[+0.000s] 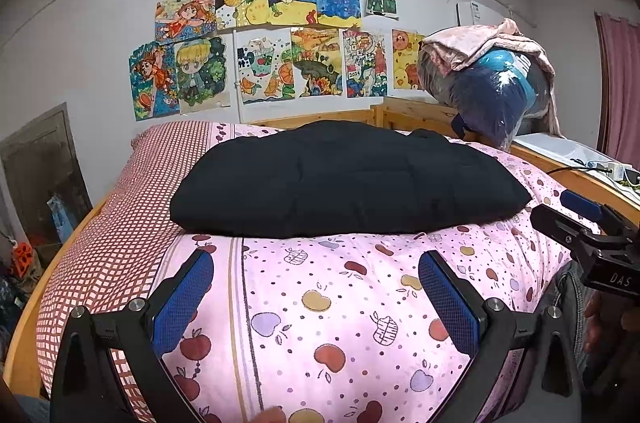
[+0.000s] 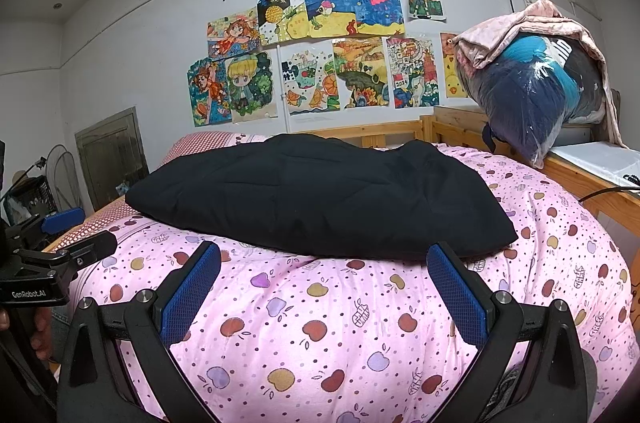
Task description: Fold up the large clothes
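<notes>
Folded black padded garment (image 1: 344,179) on pink apple-print quilt (image 1: 340,303), left gripper (image 1: 316,287) marked "GenRobot.AI" and right gripper (image 2: 324,279) marked "DAS" both wide apart, empty.

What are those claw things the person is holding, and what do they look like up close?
They are two hand-held grippers. The left gripper and right gripper match: black angular arms with round silver bolts, each ending in two flat fingers faced with blue mesh-textured pads. Seen from the side, the left one carries white "GenRobot.AI" lettering; the right one shows white letters reading "DAS".
</notes>
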Available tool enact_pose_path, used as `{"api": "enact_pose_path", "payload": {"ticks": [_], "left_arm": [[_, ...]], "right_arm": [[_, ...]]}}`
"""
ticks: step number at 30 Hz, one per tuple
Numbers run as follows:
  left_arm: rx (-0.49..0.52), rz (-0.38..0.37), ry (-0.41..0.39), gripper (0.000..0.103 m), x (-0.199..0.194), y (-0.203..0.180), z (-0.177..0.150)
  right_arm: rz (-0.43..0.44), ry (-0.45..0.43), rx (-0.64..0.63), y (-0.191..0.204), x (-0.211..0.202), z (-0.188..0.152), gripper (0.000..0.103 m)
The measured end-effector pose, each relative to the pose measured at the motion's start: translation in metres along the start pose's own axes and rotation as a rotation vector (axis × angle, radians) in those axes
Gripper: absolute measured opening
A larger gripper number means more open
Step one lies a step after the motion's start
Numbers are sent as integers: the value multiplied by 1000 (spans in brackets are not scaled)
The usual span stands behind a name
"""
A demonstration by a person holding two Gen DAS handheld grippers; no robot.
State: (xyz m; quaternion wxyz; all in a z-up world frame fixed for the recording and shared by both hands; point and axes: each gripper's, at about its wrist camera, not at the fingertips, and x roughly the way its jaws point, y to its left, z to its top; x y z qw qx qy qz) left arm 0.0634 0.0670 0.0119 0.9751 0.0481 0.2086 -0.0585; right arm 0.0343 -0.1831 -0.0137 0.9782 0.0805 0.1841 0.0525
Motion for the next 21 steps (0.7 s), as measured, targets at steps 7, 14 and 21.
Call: {"api": "enact_pose_path", "payload": {"ticks": [7,14,21], "left_arm": [[-26,-24,-17,103,-4,8,0],[-29,-28,-11,103,-1,17,-1],[-37,-22,1,103,2,23,-2]], "right_arm": [[-1,-1,0,2,-1,0,101],[-1,1,0,2,0,0,101],[-1,2,0,3,-1,-3,101]]}}
